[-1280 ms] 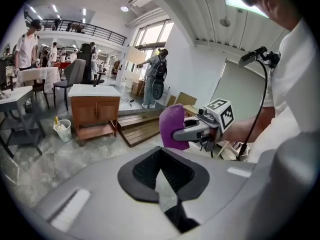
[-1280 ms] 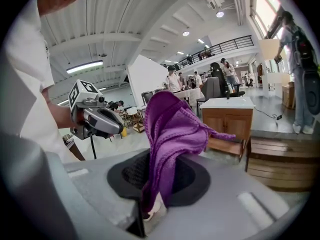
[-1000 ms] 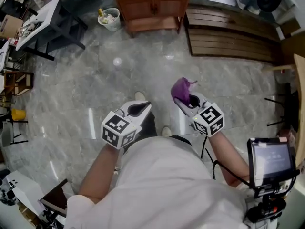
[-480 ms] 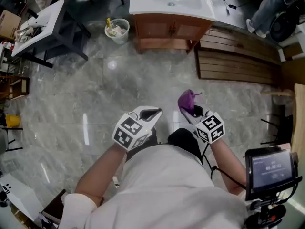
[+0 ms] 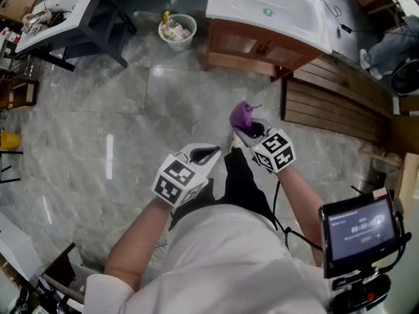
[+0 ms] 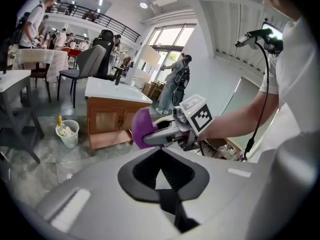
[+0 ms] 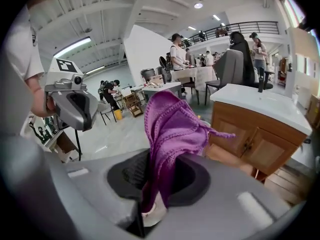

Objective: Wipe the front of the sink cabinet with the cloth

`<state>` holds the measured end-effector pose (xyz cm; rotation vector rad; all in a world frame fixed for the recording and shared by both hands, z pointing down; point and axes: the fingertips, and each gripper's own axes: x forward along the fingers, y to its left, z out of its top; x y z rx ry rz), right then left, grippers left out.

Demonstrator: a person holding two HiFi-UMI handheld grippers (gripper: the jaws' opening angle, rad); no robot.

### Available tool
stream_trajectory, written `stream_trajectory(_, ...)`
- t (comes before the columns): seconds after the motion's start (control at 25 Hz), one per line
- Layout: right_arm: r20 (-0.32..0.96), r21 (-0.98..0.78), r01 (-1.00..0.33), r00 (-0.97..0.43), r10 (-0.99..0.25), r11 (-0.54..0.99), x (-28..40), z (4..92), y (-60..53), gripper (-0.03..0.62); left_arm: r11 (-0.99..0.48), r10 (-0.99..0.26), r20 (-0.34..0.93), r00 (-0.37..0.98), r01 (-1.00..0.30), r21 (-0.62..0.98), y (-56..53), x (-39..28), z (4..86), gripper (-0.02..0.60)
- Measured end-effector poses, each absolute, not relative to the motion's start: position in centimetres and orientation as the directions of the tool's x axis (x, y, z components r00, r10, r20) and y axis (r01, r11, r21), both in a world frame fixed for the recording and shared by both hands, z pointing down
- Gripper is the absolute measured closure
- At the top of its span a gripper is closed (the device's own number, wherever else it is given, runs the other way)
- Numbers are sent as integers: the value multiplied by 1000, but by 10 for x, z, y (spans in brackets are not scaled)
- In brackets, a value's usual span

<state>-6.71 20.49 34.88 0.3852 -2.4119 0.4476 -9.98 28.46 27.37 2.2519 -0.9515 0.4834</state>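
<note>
Floor (image 5: 98, 129): grey stone tiles, a wide open stretch between the person and the cabinet.
Sink cabinet (image 5: 252, 44): wooden, white basin on top, doors facing this way. It sits ahead and a touch to the right, well apart from both grippers.
Bin (image 5: 177, 30): small white basket just left of the cabinet.
Left gripper (image 5: 201, 154): jaws pressed together with nothing between them, held low on the left.
Right gripper (image 5: 246, 131): clamped tight on the cloth, and the nearer of the two to the cabinet.
Cloth (image 5: 239, 115): purple knit, pinched at its lower end, the bunch standing up out of the jaws.
Line of approach: the doors lie straight beyond the cloth; the gap likely has to close before any wiping.
</note>
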Motion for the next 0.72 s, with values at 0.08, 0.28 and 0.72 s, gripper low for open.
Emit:
stream_trajectory(0.08, 641, -217, -349, -756, -137, 912, -85, 364, 172, 511, -514, -516, 559, 649, -757, 404, 262, -106, 282, 575)
stream_trajectory(0.28, 635, -205, -288, -766, -97, 935, -123, 394, 85, 511, -458, -571, 573, 588, -807, 373, 191, -114, 292, 575)
stream_trajectory(0.72, 678, -260, -186, -734, 42, 947, -193, 495, -58, 511, -395, -570, 601, 561, -828, 398, 56, -101, 339, 575)
